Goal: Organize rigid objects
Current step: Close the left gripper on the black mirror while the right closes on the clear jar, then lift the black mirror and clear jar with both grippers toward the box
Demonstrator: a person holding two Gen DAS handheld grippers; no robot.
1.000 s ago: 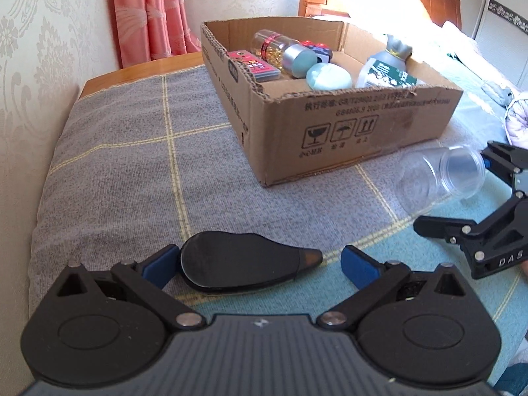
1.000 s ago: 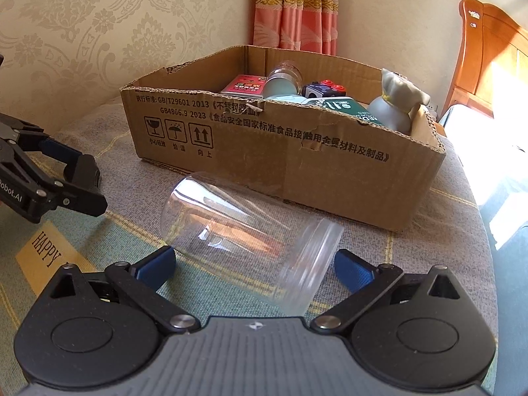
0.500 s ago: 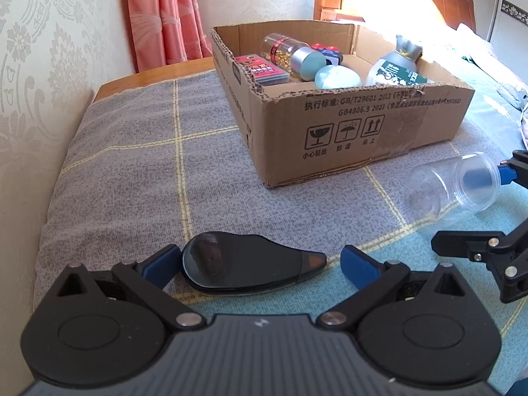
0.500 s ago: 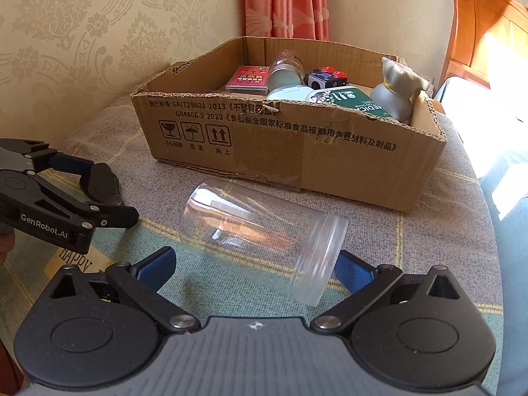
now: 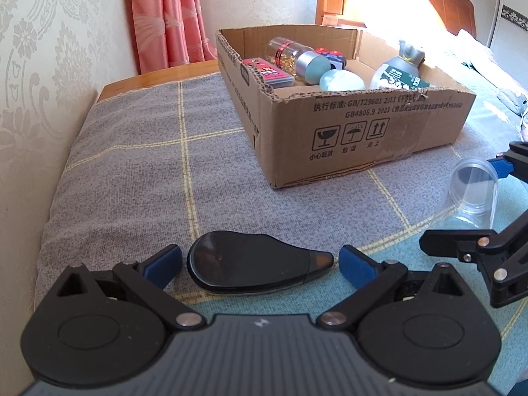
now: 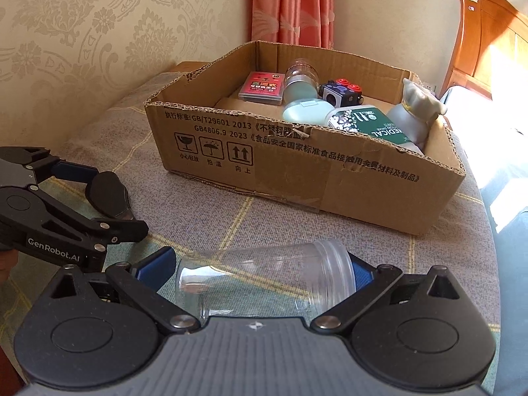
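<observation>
Left gripper [image 5: 260, 262] spread around a glossy black teardrop case [image 5: 254, 267] lying on the coarse grey checked cloth [image 5: 138, 178], near-left of the corrugated cardboard box [image 5: 363, 132]. Box holds a red card pack [image 6: 262, 87], capped jar [image 6: 298, 81], dice-like cube [image 6: 340, 94], green bottle [image 6: 373, 125]. Right view alone shows the right gripper [image 6: 264, 275] touching both ends of the clear ribbed plastic jar [image 6: 264, 277], on its side before the box.

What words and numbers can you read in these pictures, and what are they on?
"GB/T29601 2013" and "GB4806.9 2023": cardboard box, followed by a long line of Chinese print.
"小心轻放", "怕湿", "向上": under the box's three signs.
"GenRobot.AI": left gripper.
"MEDICAL": green packet in the box.
Red card box: print too small to read.
</observation>
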